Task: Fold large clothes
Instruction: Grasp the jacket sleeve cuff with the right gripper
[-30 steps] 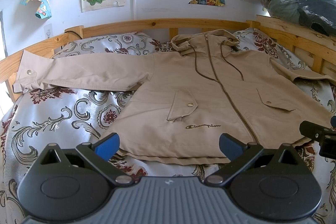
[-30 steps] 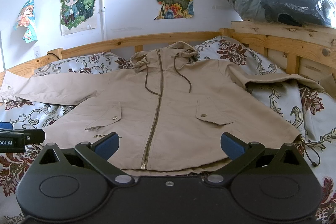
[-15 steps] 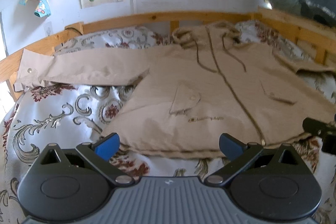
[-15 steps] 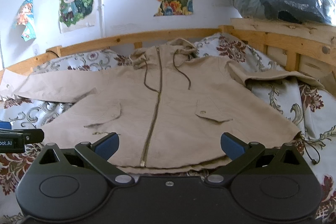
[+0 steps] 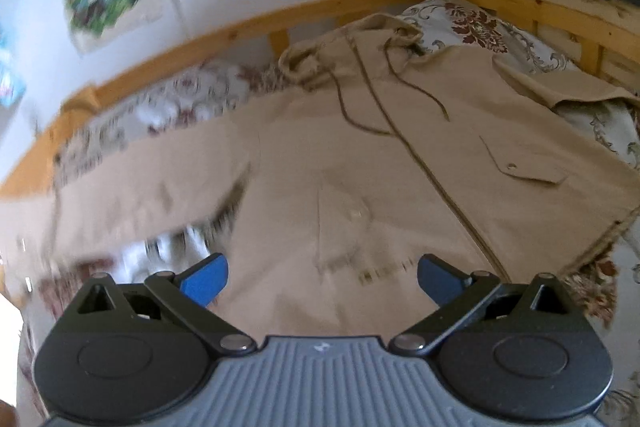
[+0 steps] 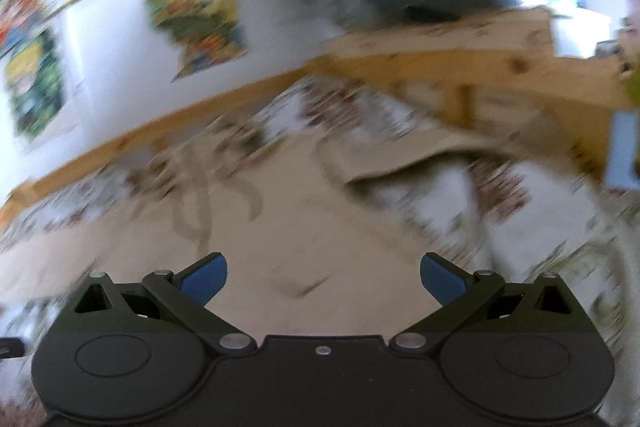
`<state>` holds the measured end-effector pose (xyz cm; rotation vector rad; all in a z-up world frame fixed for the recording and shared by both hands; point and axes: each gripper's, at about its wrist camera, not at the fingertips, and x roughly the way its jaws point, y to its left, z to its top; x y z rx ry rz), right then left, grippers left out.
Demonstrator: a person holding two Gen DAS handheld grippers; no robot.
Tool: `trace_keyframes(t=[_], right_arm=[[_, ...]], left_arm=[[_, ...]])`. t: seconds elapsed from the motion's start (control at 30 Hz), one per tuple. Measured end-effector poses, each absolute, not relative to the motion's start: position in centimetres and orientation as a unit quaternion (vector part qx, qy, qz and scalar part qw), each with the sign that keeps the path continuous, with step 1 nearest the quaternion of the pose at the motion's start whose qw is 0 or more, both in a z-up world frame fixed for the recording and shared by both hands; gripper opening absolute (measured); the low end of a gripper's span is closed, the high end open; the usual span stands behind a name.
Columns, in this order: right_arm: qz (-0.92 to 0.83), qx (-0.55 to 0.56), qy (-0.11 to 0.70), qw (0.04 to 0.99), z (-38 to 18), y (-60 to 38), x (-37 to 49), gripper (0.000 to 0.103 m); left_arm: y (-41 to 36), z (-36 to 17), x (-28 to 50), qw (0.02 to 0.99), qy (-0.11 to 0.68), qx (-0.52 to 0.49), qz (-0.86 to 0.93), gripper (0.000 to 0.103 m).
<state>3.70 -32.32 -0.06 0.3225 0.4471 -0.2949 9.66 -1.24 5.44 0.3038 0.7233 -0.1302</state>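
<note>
A: Progress so far?

B: None to be seen. The jacket [image 5: 360,163] is spread flat, front up, zip closed, on the bed [image 5: 476,27]; both sleeves out to the sides, hood twd the headboard. No fold made yet, so all folds are judged left to do.

A: Jacket vs. hand-held grippers?

B: The left hand-held gripper [image 5: 322,277] is held over the lower left front, nr the hem; fingers wide apart, nothing gripped. The right hand-held gripper [image 6: 323,277] is likewise wide apart and empty; view v. blurred, jacket cloth below it, right sleeve [image 6: 416,151] ahead.
</note>
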Motion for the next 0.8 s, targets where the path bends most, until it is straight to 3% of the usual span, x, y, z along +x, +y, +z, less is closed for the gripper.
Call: trace_keyframes(t=[0.23, 0.37, 0.63, 0.73, 0.77, 0.8], right_arm=[[-0.209, 0.279, 0.167, 0.922, -1.3, -42.0, 7.3, 0.100], [-0.242, 0.351, 0.163, 0.890, -2.9, -46.0, 10.7, 0.093], [-0.305, 0.438, 0.171, 0.828, -5.1, -50.2, 15.5, 0.091], [-0.320, 0.430, 0.155, 0.830, -4.9, -50.3, 16.4, 0.085], [-0.326, 0.428, 0.153, 0.829, -4.9, -50.3, 16.6, 0.077], [-0.340, 0.424, 0.154, 0.825, -4.9, -50.3, 16.8, 0.060]], left_arm=[[-3.7, 3.4, 14.8, 0.917, 0.367, 0.108, -0.113, 0.102], [-3.1, 1.0, 16.5, 0.902, 0.405, 0.075, -0.131, 0.102], [-0.1, -1.8, 17.6, 0.887, 0.436, 0.100, -0.113, 0.102], [1.2, -2.0, 17.9, 0.885, 0.447, 0.085, -0.101, 0.102], [1.6, -2.0, 17.9, 0.885, 0.448, 0.082, -0.098, 0.102], [2.0, -2.0, 17.8, 0.885, 0.448, 0.081, -0.096, 0.102]])
